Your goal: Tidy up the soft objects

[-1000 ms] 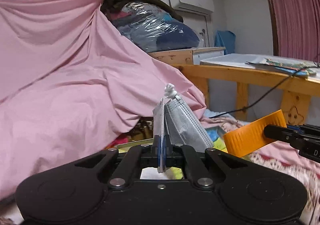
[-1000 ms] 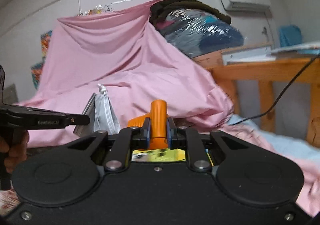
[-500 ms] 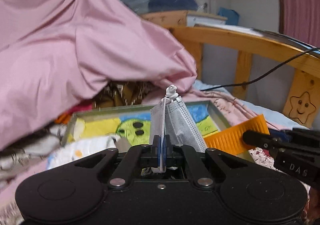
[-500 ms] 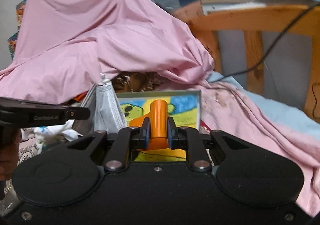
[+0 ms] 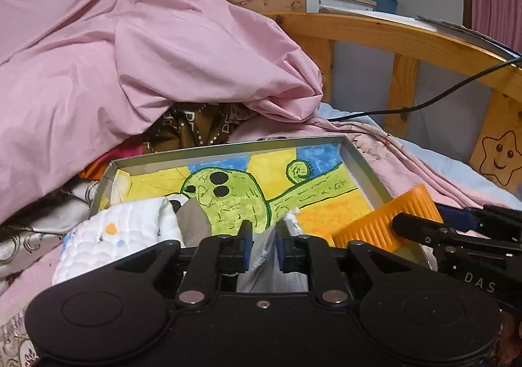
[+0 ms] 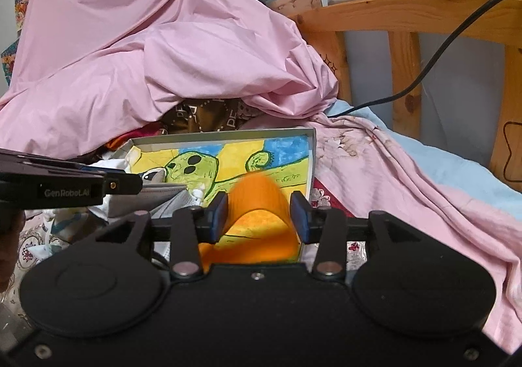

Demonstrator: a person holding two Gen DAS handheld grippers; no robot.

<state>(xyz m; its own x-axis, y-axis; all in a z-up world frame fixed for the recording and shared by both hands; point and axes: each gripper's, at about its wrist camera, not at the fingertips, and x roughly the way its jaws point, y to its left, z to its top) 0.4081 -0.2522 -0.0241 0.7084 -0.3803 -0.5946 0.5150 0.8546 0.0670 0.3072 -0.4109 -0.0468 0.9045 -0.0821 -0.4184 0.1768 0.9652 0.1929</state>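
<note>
A shallow grey box (image 5: 362, 167) with a green-and-yellow drawing on its floor lies on the bed; it also shows in the right wrist view (image 6: 311, 151). My left gripper (image 5: 263, 244) has its jaws apart, and the grey face mask (image 5: 270, 272) sags loosely between them over the box's near edge. My right gripper (image 6: 259, 213) is open, and the orange ribbed sponge (image 6: 257, 220) lies blurred between its fingers over the box. A white quilted cloth (image 5: 117, 236) and a grey soft item (image 5: 194, 223) lie in the box's left part.
A big pink sheet (image 5: 130, 56) is heaped behind the box over brown patterned fabric (image 5: 202, 125). A wooden bed frame (image 5: 401, 37) with a star face and a black cable (image 5: 456, 86) stand at the right. Pink and light-blue bedding (image 6: 424, 187) spreads right of the box.
Both grippers came down over the box and opened. The mask has slumped from upright in the left jaws, and the sponge has widened out between the right jaws.
</note>
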